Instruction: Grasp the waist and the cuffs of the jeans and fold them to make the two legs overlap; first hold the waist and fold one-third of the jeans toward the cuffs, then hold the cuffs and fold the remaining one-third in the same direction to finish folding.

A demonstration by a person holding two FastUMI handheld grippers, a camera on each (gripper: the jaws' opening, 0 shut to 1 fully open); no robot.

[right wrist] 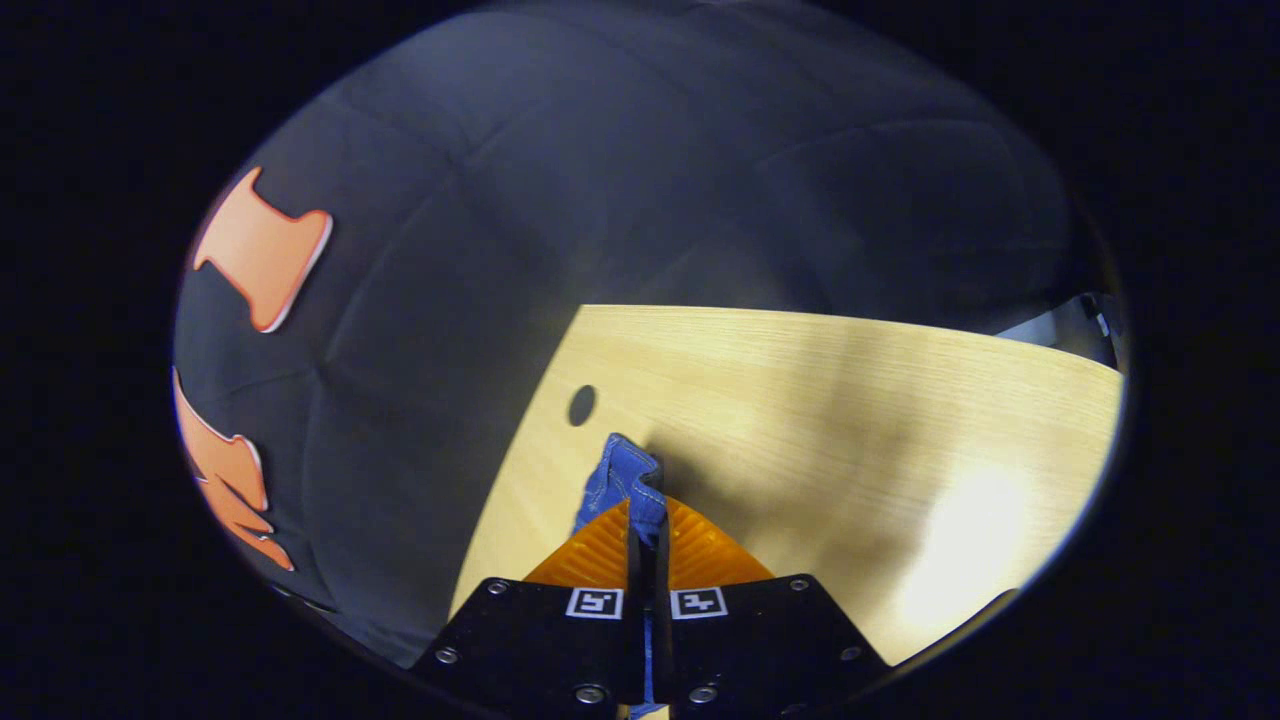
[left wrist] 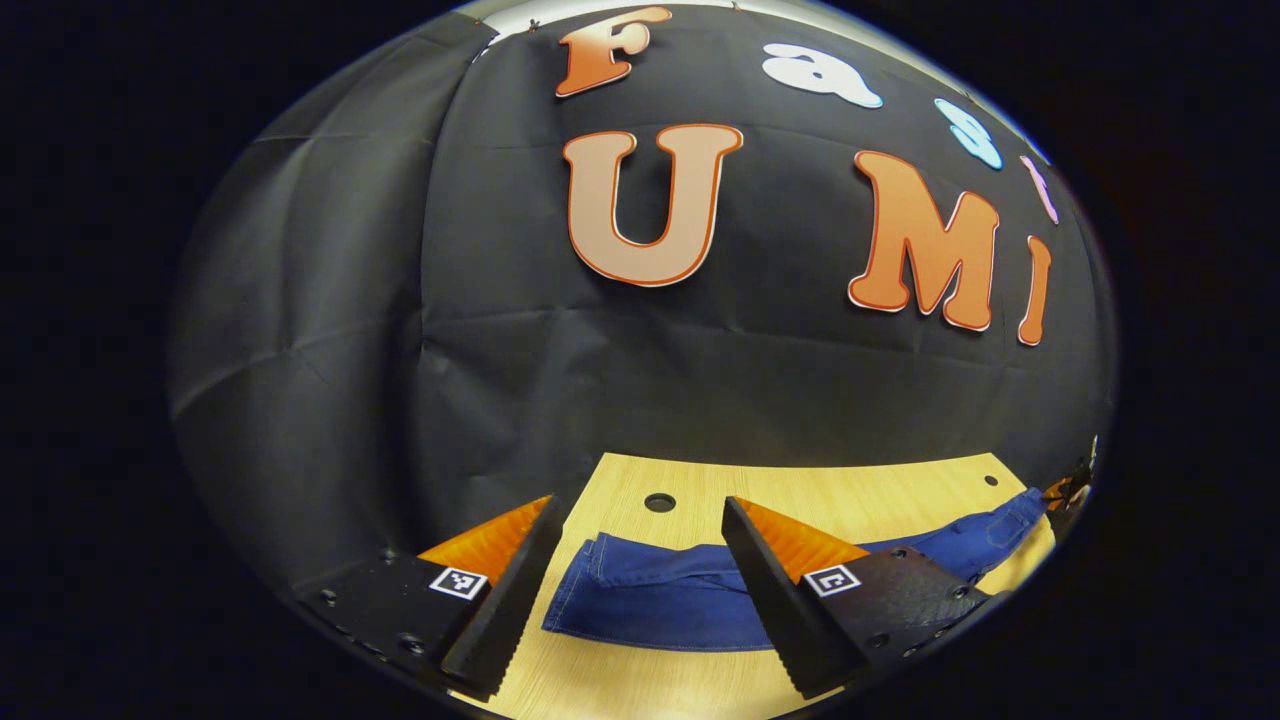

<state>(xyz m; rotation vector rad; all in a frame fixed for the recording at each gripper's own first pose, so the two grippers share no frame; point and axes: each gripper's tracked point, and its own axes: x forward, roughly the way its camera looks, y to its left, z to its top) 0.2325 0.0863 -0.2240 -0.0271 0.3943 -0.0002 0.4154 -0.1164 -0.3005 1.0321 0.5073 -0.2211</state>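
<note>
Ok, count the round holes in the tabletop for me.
3 at most. In the left gripper view, a large hole behind the jeans and a small hole near the far right corner. The right gripper view's hole may be one of these; others may be hidden.

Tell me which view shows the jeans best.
The left gripper view. There the jeans lie spread along the wooden table, seen between the open left gripper fingers. The right gripper view shows just a small bunch of denim pinched in the shut right gripper.
</note>
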